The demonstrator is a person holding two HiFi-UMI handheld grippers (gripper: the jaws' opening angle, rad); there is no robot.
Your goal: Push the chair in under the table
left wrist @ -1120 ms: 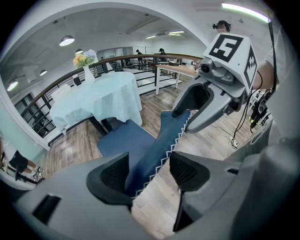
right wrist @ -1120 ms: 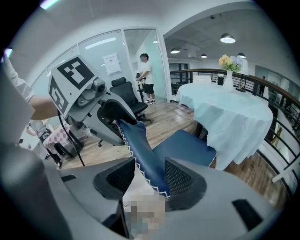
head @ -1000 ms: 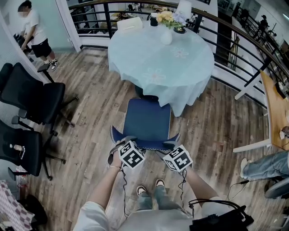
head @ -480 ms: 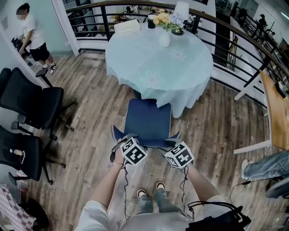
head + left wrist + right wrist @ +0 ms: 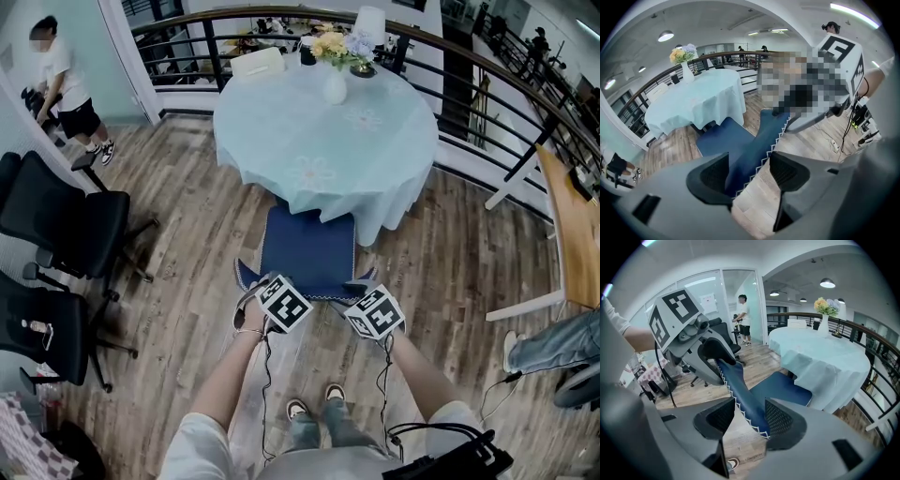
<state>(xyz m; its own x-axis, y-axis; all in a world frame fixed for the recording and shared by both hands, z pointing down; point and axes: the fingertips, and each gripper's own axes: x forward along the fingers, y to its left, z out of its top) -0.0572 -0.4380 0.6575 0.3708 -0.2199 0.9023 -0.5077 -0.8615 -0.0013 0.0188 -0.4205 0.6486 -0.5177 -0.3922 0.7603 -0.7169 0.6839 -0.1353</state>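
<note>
The blue chair point(image 5: 307, 246) stands at the round table point(image 5: 375, 150) with the pale blue cloth; the front of its seat lies under the cloth's hem. My left gripper point(image 5: 251, 289) is shut on the left end of the chair's backrest point(image 5: 761, 133), whose zigzag-trimmed edge fills the gap at my left gripper's point(image 5: 749, 159) fingertips. Over at the right end my right gripper point(image 5: 362, 283) is shut on the backrest point(image 5: 740, 390) too, the blue cloth pressed between the pads of my right gripper point(image 5: 745, 411). Each gripper view shows the other gripper on the backrest.
Two black office chairs point(image 5: 66, 216) point(image 5: 42, 328) stand at the left. A person point(image 5: 61, 80) is at the far left. A curved railing point(image 5: 469, 66) runs behind the table. A wooden table point(image 5: 572, 225) and someone's leg point(image 5: 548, 342) are at the right. A flower vase point(image 5: 335, 82) stands on the table.
The chair has slid toward the table, its seat going farther under the cloth. Both grippers and my feet have moved forward with it.
</note>
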